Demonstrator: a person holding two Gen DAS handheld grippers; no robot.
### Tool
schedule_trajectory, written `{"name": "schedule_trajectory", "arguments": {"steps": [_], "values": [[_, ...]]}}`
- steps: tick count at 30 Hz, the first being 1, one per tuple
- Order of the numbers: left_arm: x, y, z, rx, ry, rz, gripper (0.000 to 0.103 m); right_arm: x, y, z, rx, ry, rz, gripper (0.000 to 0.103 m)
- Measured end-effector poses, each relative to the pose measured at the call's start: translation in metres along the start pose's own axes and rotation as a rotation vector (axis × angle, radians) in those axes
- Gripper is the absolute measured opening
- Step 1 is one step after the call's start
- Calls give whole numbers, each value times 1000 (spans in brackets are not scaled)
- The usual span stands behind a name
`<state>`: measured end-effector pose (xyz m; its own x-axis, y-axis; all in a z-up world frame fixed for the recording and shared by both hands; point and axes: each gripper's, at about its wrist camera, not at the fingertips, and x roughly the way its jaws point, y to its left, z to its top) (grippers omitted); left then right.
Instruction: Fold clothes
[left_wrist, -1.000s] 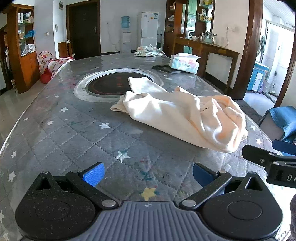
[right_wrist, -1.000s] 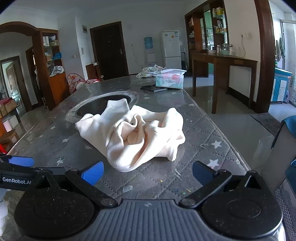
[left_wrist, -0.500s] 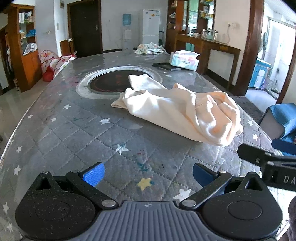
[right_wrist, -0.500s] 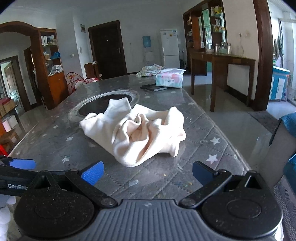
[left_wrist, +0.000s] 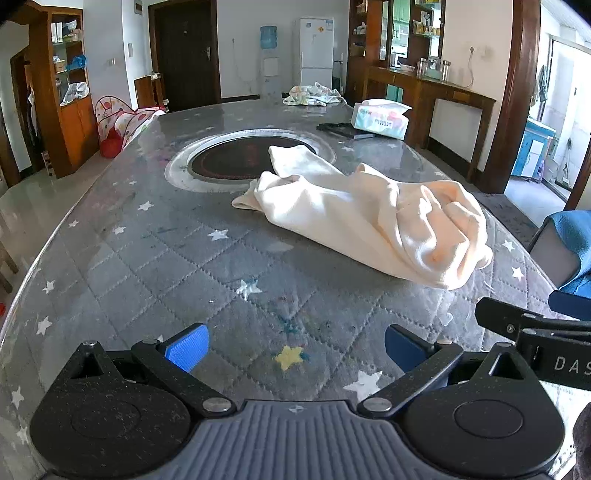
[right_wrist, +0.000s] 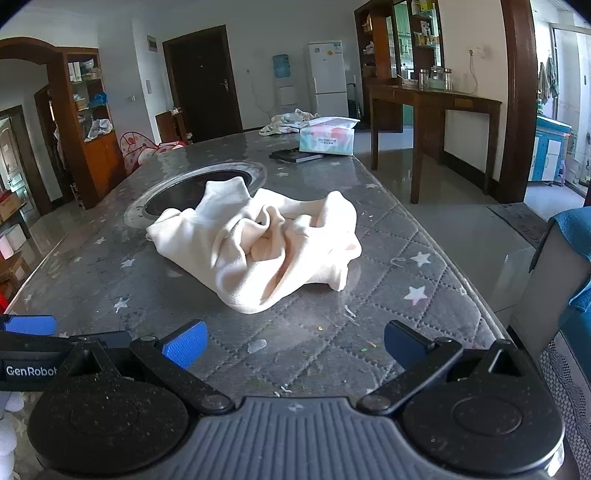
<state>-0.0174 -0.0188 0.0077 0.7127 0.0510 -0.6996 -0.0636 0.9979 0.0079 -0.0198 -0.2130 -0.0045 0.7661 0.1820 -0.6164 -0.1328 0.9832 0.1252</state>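
A cream garment (left_wrist: 362, 218) lies crumpled on the grey star-quilted table (left_wrist: 155, 266); its far end reaches over a round dark inset. The right wrist view shows the same garment (right_wrist: 255, 243) bunched in folds just ahead. My left gripper (left_wrist: 295, 349) hovers open over the table's near edge, well short of the cloth, nothing between its blue pads. My right gripper (right_wrist: 293, 347) is open too, empty, a short way in front of the garment's near hem. Each gripper appears at the edge of the other's view.
A round dark inset (left_wrist: 236, 158) sits mid-table. At the far end lie a tissue box (left_wrist: 380, 120), a flat black object (left_wrist: 341, 129) and a patterned bundle of cloth (left_wrist: 312, 95). A blue-draped chair (right_wrist: 569, 266) stands right of the table.
Both grippers have drawn back a little and risen; the garment looks slightly farther away. The garment itself has not moved, and both grippers stay open.
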Motion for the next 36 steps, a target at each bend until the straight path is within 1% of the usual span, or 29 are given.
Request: {"name": "schedule_trajectory", "arguments": {"steps": [15, 36], "values": [[5, 0, 0, 2, 21, 26, 103, 5, 0, 0, 2, 15, -2, 103], [12, -2, 0, 12, 44, 35, 103, 12, -1, -1, 12, 31, 1, 103]]}}
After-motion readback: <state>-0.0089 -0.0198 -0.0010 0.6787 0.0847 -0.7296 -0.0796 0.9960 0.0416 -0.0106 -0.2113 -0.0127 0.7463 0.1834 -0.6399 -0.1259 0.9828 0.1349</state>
